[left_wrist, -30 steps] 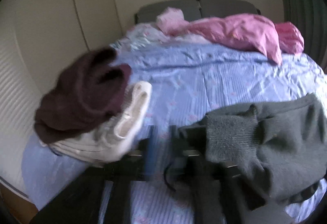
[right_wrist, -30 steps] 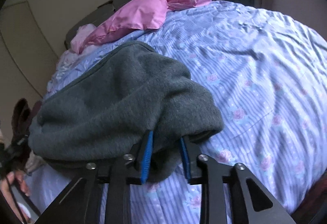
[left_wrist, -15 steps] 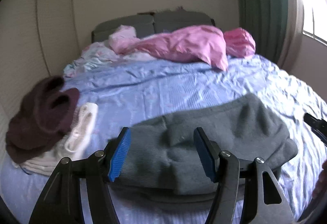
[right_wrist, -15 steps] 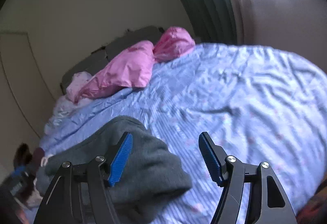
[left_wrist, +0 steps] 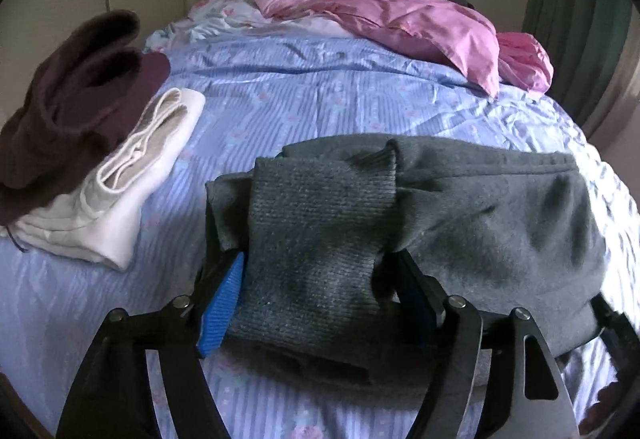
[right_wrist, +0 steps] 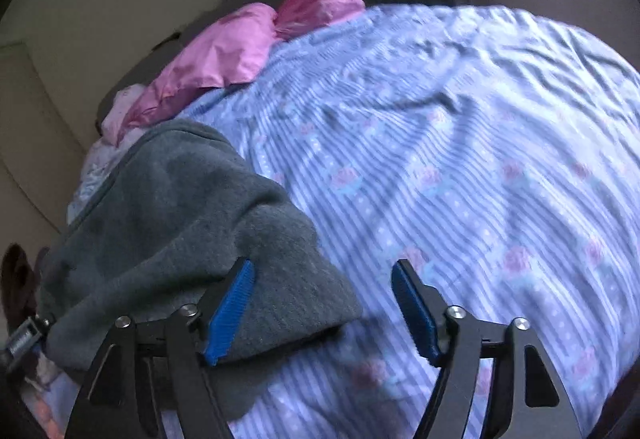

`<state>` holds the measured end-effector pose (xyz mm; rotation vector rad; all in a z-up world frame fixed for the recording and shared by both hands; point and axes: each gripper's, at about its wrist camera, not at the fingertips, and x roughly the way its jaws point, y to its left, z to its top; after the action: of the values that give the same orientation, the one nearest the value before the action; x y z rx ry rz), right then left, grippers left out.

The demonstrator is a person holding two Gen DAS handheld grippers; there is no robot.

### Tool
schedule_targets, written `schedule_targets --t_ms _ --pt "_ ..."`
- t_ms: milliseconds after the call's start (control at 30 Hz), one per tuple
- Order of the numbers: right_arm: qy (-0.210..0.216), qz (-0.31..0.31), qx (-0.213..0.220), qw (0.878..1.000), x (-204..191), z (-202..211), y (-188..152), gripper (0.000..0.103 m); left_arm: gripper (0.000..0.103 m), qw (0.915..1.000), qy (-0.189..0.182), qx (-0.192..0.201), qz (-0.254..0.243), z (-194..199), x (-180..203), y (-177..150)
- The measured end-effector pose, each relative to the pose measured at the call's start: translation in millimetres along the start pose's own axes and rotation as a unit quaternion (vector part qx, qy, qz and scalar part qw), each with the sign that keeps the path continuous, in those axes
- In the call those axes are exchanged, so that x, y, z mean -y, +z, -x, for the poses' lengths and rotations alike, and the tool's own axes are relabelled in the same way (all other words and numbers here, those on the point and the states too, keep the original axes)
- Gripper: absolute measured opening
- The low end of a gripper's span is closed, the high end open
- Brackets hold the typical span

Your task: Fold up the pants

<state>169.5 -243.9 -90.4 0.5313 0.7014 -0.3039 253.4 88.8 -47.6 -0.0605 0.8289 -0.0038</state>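
The grey pants point(left_wrist: 460, 207) lie folded in a thick bundle on the blue striped bed sheet point(left_wrist: 320, 91). In the left wrist view my left gripper point(left_wrist: 320, 299) is open, its blue pads on either side of the ribbed cuff end point(left_wrist: 320, 223) of the bundle. In the right wrist view my right gripper point(right_wrist: 324, 311) is open and empty; its left finger point(right_wrist: 230, 309) rests over the right edge of the pants point(right_wrist: 168, 207), its right finger over bare sheet point(right_wrist: 460, 159).
A folded maroon garment point(left_wrist: 68, 91) lies on folded white clothes point(left_wrist: 120, 183) at the left of the bed. A pink duvet point(left_wrist: 420, 23) and pillows lie at the headboard. A green curtain point(left_wrist: 580, 7) and window stand at the right.
Both grippers have let go of the pants and opened. The left gripper has since come down around the cuff end; the right gripper has moved lower, beside the bundle's right edge.
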Motion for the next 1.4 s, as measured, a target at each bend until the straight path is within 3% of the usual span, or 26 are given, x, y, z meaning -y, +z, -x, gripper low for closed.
schedule_targets --t_ms 100,167,233,300,367,467,533,633,700,800,900,1000,1133,1200,1400 --pt "-0.003 0.005 -0.004 1.0 2.1 8.0 2.3 0.073 0.075 1.0 0.004 0.0 0.003 5.5 -0.4 -3.0" --pt "-0.007 0.008 0.008 1.0 2.3 21.1 5.5 0.073 0.075 0.9994 0.023 0.018 -0.021 19.4 6.0 -3.0" --pt "-0.005 0.0 0.034 0.999 3.8 32.3 8.3 0.073 0.073 0.9944 0.064 0.056 -0.064 44.8 21.3 0.9" --pt "0.009 -0.034 0.056 0.998 12.1 41.8 9.0 0.073 0.075 0.9877 0.062 0.103 -0.1 72.2 36.9 7.8" --pt "0.019 -0.078 0.06 0.995 24.1 41.7 9.7 0.073 0.083 0.9829 0.016 0.116 -0.142 91.6 58.8 24.0" --pt "0.037 -0.128 0.047 0.99 37.2 33.3 9.1 0.073 0.083 0.9728 -0.091 0.086 -0.195 96.2 96.5 55.6" --pt "0.047 -0.148 0.037 0.987 41.1 25.4 7.8 0.072 0.083 0.9597 -0.133 0.06 -0.24 85.2 131.8 80.2" --pt "0.059 -0.175 0.026 0.983 45.3 18.1 0.5 0.072 0.075 0.9388 -0.151 0.009 -0.31 49.3 190.3 107.2" --pt "0.069 -0.191 0.021 0.979 46.1 13.9 -2.7 0.071 0.072 0.9261 -0.159 -0.049 -0.339 17.4 226.9 115.4" --pt "0.084 -0.204 0.02 0.975 46.8 11.1 -4.9 0.071 0.062 0.9086 -0.141 -0.105 -0.379 -27.4 265.9 117.8" --pt "0.104 -0.222 0.015 0.969 48.2 6.5 -4.6 0.066 0.062 0.8923 -0.107 -0.121 -0.421 -52.2 290.6 109.7" --pt "0.119 -0.237 0.008 0.964 47.9 0.8 -6.3 0.064 0.062 0.8647 -0.091 -0.158 -0.468 -74.9 311.4 98.0" --pt "0.142 -0.258 -0.004 0.956 49.8 -7.8 -9.6 0.06 0.057 0.8365 -0.062 -0.183 -0.513 -94.8 322.0 81.3" --pt "0.149 -0.266 -0.007 0.952 50.1 -9.4 -10.6 0.059 0.056 0.8336 -0.053 -0.185 -0.518 -100.4 321.7 76.0" --pt "0.154 -0.282 -0.004 0.947 53.4 -9.3 -11.3 0.059 0.035 0.8534 -0.065 -0.188 -0.482 -103.9 313.6 83.4"
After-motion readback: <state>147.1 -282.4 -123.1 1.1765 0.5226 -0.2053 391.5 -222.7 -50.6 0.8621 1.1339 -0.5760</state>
